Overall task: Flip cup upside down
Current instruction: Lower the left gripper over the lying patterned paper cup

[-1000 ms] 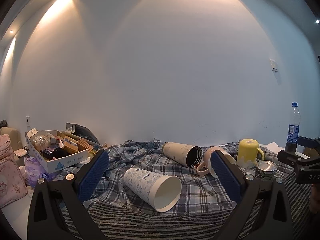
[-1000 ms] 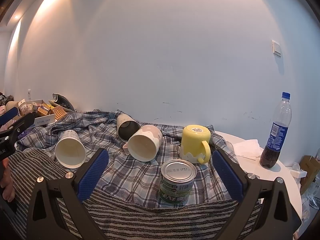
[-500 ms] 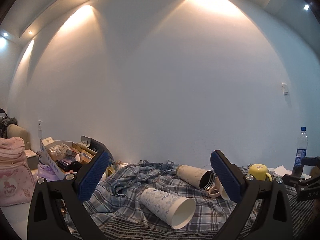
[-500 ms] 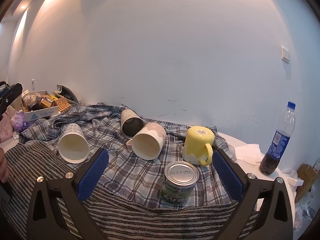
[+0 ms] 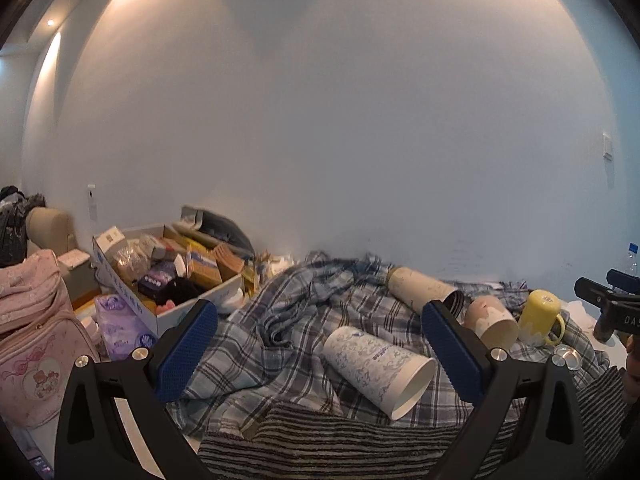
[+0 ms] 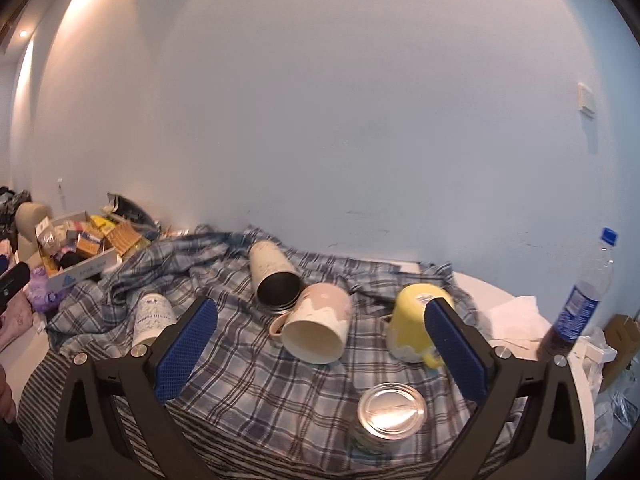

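Several cups lie on a plaid cloth (image 6: 248,376). A patterned paper cup (image 5: 376,364) lies on its side, mouth toward me; it also shows in the right wrist view (image 6: 152,316). A cream tumbler (image 6: 274,276) and a pink mug (image 6: 318,330) lie on their sides. A yellow mug (image 6: 414,328) stands upside down. My left gripper (image 5: 320,344) is open and empty, above and before the paper cup. My right gripper (image 6: 320,344) is open and empty, in front of the pink mug.
A tin can (image 6: 386,416) stands near the front of the cloth. A cola bottle (image 6: 580,300) stands at the right on the white table. A cardboard box of goods (image 5: 168,276) and a pink bag (image 5: 28,336) sit at the left. A striped cloth (image 5: 340,440) covers the front edge.
Both grippers have tilted down and moved closer over the cloth. The right one has moved nearer the pink mug and can. Jaws stay open.
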